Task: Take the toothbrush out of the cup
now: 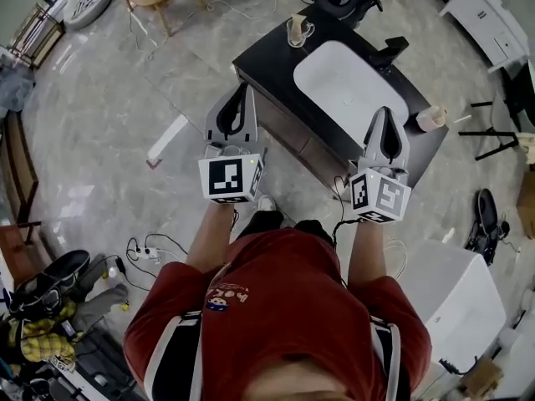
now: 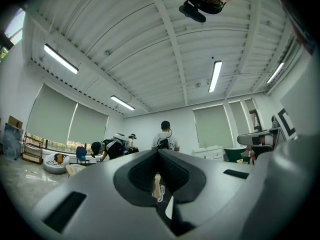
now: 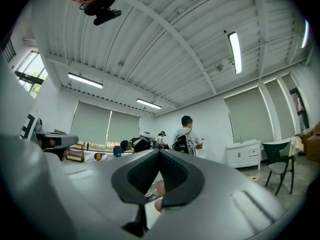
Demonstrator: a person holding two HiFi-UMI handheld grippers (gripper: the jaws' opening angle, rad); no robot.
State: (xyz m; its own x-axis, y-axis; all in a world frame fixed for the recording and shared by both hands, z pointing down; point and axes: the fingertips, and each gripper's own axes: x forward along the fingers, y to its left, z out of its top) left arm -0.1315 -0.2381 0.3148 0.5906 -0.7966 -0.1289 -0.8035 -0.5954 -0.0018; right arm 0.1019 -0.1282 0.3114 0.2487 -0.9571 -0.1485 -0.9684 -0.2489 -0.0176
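Note:
A black vanity with a white basin stands ahead of me. A beige handled cup sits on its far left corner. A second beige cup stands at its right end, with a thin white stick beside it. I cannot make out a toothbrush. My left gripper hovers shut and empty over the vanity's front left edge. Just right of the basin, my right gripper is also shut and empty. Both gripper views look level into the room over closed jaws; a beige cup shows below the left ones.
A black faucet stands behind the basin. A white cabinet is at my right, and cables with a power strip lie on the floor at my left. A white plank lies left of the vanity. People stand far off.

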